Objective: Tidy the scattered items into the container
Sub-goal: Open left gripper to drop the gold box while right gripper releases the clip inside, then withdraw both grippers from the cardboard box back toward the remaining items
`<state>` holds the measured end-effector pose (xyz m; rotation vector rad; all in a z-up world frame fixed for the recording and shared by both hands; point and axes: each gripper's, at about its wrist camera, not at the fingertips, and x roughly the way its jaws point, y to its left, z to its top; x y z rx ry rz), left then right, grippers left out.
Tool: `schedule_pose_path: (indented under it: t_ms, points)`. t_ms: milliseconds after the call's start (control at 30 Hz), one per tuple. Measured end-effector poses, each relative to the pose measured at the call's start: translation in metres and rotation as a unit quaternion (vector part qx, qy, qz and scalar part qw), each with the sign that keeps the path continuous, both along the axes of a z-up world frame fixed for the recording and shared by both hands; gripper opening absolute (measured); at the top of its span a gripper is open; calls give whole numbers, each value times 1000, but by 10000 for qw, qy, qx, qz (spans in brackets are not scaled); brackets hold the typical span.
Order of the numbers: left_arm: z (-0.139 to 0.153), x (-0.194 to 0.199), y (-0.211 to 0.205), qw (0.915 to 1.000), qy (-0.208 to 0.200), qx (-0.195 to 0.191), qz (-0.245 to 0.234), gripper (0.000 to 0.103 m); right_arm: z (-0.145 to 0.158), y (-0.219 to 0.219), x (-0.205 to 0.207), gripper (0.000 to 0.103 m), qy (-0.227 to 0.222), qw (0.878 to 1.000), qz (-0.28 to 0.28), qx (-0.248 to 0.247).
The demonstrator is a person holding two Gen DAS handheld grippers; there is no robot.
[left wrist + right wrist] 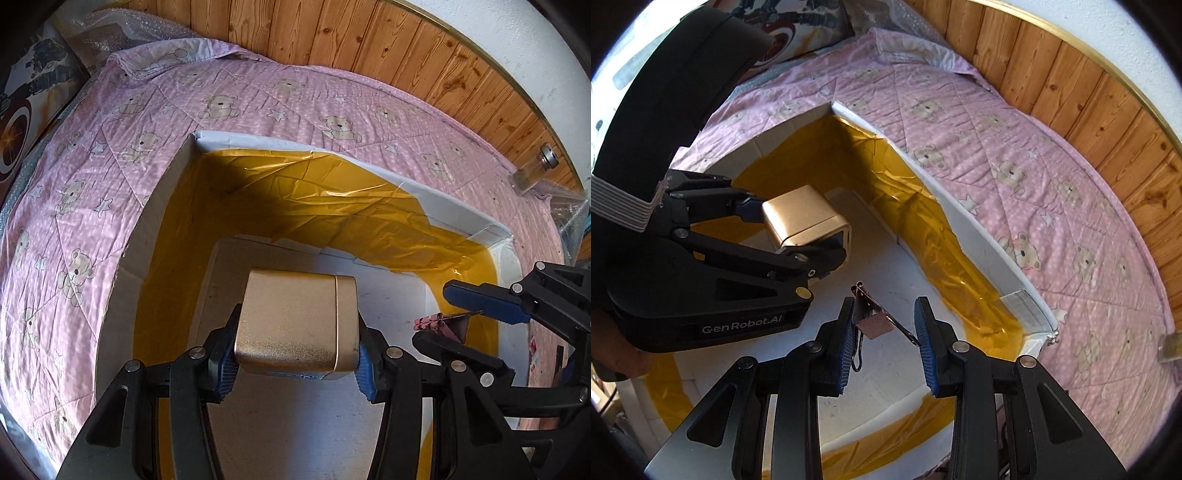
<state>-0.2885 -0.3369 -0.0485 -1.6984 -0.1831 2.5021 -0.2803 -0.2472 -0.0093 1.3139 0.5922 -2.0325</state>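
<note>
Left tool (295,354) is clamped on a gold tin (297,325) by its two sides, held above the white floor of the box (454,206). Right tool (884,343) stands wide apart, with a small metal clip (870,317) between its pads, seemingly touching only the left pad (847,339); a firm hold can't be confirmed.

Risks: the clip may tumble uncontrolled and bounce; the smooth tin could slip or drop hard if let go from this height; the two tools are close and could knock together.

The box, lined with yellow film, sits on the pink bear quilt (258,110); nothing visibly lies on its floor. A glass jar (535,170) is well apart at the bed edge, still outside.
</note>
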Motion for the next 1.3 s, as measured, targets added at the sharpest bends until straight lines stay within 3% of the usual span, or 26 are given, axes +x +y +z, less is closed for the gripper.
schedule_pose_path:
  t_ms: [233, 533, 1300]
  points:
    - [-7, -7, 0, 9995, 83, -298, -53, 53, -9, 0, -3, 35, 27, 9999, -15, 147]
    - [9, -2, 7, 9982, 325, -482, -144, 59, 8, 16, 10, 37, -20, 9990, -405, -210]
    - [55, 103, 22, 9945, 675, -502, -622, 61, 36, 41, 92, 37, -94, 9980, -470, -411]
